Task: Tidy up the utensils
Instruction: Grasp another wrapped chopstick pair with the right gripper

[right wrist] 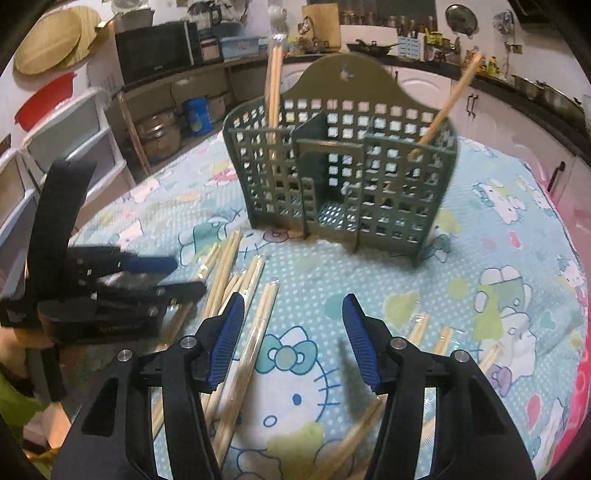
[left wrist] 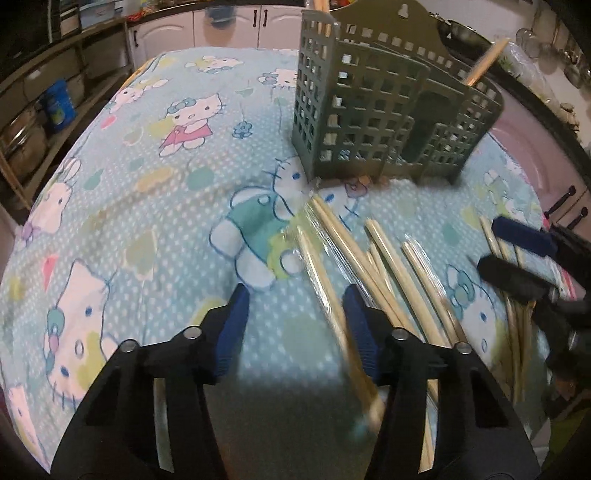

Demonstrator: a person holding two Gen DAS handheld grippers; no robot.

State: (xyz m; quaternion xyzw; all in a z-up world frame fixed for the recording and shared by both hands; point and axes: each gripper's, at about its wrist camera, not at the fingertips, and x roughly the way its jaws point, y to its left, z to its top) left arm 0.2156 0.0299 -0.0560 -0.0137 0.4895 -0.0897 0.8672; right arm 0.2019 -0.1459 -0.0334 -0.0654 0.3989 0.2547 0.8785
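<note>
Chopsticks [right wrist: 255, 284] in clear wrappers lie scattered on the cartoon-print cloth [left wrist: 147, 184] before a green lattice caddy [right wrist: 340, 173], whose two outer compartments each hold some. Left gripper [left wrist: 293, 317] stands part-open around one blurred wrapped pair, seemingly unpinched; right gripper [right wrist: 293, 332] part-open, empty.

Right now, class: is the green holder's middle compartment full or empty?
Empty: the right wrist view shows the holder's bare perforated floor there; chopsticks stand only in the side compartments.

Home kitchen: microwave [right wrist: 157, 50], wok [right wrist: 371, 46], cabinets [left wrist: 229, 27], cartoon tablecloth [left wrist: 155, 177].
</note>
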